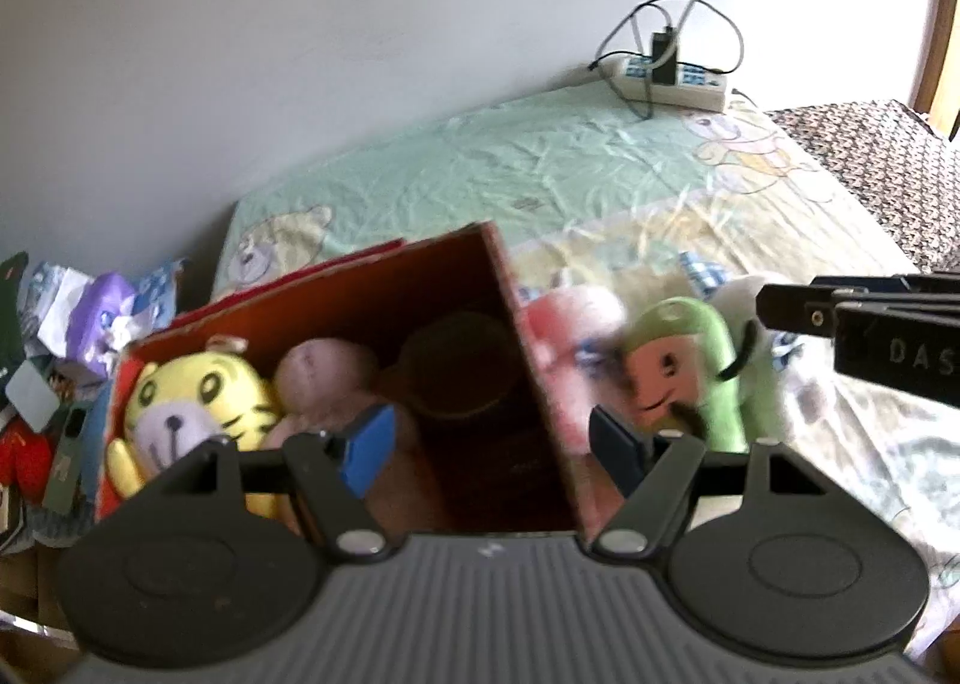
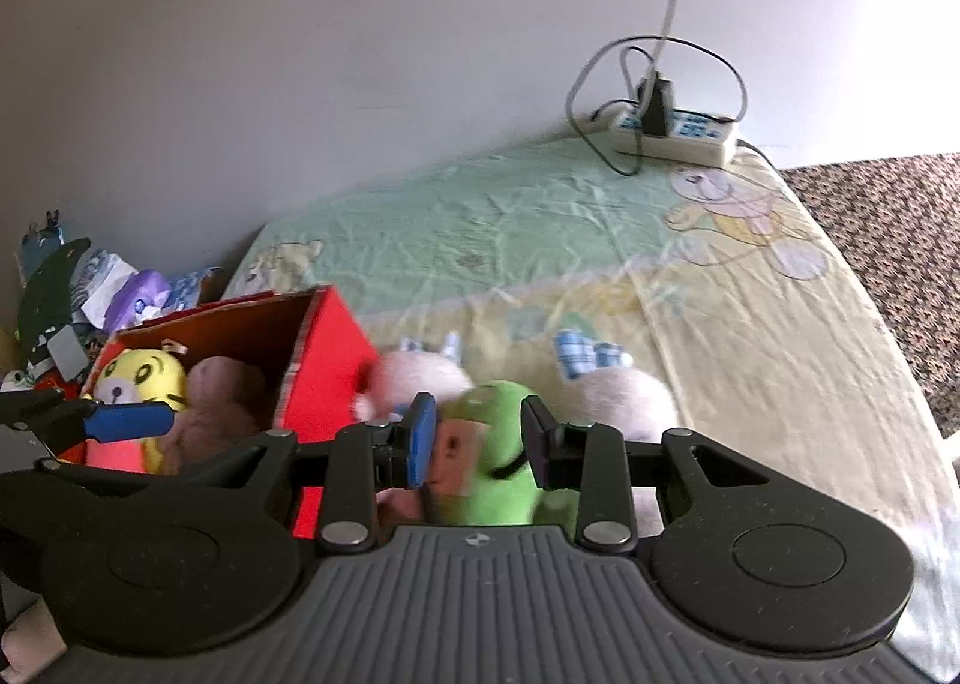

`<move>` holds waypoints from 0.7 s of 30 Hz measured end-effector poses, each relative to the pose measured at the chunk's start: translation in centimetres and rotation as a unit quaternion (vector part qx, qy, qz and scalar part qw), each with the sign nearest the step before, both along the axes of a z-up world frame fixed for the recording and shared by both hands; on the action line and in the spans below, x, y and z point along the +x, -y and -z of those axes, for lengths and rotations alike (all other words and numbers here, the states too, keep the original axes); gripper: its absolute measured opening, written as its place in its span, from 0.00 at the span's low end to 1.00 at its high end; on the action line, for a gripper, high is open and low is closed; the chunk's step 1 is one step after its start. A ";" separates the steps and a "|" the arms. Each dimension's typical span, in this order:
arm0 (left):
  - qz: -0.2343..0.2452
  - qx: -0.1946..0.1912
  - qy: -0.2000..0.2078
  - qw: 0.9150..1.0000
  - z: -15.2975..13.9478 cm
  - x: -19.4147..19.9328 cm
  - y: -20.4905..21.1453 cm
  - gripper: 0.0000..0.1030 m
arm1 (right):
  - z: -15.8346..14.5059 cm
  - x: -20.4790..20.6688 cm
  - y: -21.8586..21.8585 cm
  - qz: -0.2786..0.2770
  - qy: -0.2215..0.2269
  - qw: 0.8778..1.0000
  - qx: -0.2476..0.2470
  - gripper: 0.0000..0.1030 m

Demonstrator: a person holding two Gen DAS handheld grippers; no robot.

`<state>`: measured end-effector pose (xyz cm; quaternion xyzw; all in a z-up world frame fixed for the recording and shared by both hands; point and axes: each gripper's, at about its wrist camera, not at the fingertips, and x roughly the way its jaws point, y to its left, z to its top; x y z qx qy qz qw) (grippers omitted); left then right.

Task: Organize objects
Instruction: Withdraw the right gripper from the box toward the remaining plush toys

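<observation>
Right claw [image 2: 477, 438]: nearest thing in the right wrist view; its blue pad and black pad press on either side of the green plush [image 2: 498, 456], so it is gripping that toy by the head
Green plush: a capped, moustached figure, blurred; it hangs between the pads just right of the red box [image 2: 327, 360], outside it, with its face turned toward the box wall
Long axis of plush: appears to run away from the claw and downward, though the lower body is hidden behind the claw frame
Left claw [image 1: 486, 444]: half open and holding nothing; it straddles the near right wall of the red box, one pad over the box interior, the other outside
Red box: open at the top, on the bed [image 2: 540, 216], lying left of the held plush; a yellow tiger toy [image 2: 141, 378] and a brown plush [image 2: 219, 390] already sit at its left side
Free room in box: the right part, against the wall closest to the plush, looks dark and unfilled
Pale plush toys [image 2: 624, 396]: two of them on the bed, beside and behind the green plush, right of the box
Nearer hand: the right one, already carrying; a leftward carry over the box wall is the likely next move
Power strip [image 2: 678, 135]: far beyond the box at the wall
</observation>
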<state>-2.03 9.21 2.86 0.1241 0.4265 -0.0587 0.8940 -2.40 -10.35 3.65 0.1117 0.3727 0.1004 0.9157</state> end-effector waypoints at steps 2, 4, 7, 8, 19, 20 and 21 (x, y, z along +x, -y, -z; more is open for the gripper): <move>0.004 0.002 0.000 1.000 0.0 0.1 1.5 0.73 | 0.3 0.1 1.2 0.003 -0.005 1.000 0.001 0.33; 0.008 0.004 0.000 1.000 0.1 0.1 2.8 0.73 | 0.8 0.2 2.4 0.006 -0.010 1.000 0.002 0.33; 0.015 0.007 0.000 1.000 0.3 0.0 4.7 0.73 | 1.4 0.3 4.2 0.010 -0.020 1.000 0.005 0.33; 0.017 0.008 0.000 1.000 0.4 0.0 5.4 0.73 | 1.6 0.3 4.7 0.011 -0.023 1.000 0.006 0.33; 0.027 0.008 -0.021 0.999 2.4 0.5 11.0 0.73 | 4.1 1.1 9.7 0.011 -0.056 0.998 0.021 0.33; 0.028 0.008 -0.023 0.999 2.7 0.6 11.4 0.73 | 4.4 1.3 10.0 0.010 -0.060 0.998 0.024 0.33; 0.028 0.008 -0.026 0.999 2.9 0.6 11.8 0.73 | 4.7 1.5 10.4 0.009 -0.065 0.997 0.027 0.33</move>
